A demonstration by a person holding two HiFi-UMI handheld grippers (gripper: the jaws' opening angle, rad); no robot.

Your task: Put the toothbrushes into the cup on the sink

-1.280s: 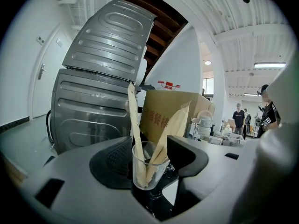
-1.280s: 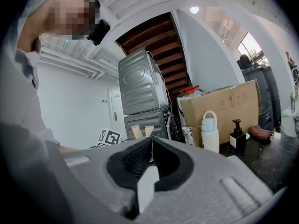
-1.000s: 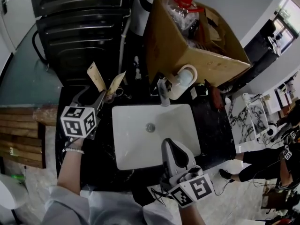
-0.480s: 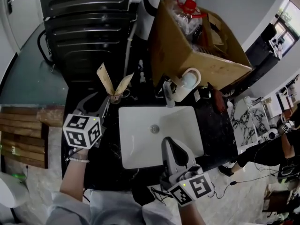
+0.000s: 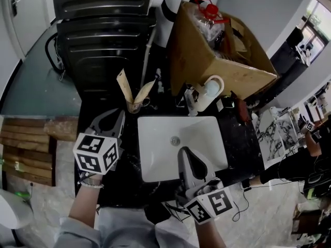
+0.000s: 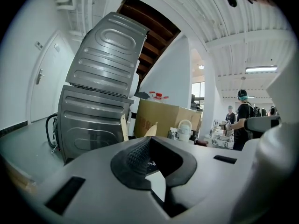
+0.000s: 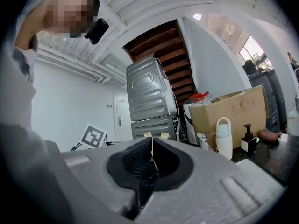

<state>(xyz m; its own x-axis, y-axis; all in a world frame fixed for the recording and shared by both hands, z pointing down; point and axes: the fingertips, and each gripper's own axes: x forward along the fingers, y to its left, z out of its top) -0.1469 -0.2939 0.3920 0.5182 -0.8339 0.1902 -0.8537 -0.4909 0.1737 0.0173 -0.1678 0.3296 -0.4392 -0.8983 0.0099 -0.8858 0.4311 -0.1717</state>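
A black stone countertop (image 5: pixel 240 143) carries a white rectangular sink basin (image 5: pixel 155 164). A clear cup (image 5: pixel 135 107) stands at its back left and a white handled bottle (image 5: pixel 209 93) at its back right.

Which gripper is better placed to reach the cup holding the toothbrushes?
Left, probably. The left gripper, its fingers just closed on nothing, points at the cup from close by; the right gripper hovers over the sink, farther off.
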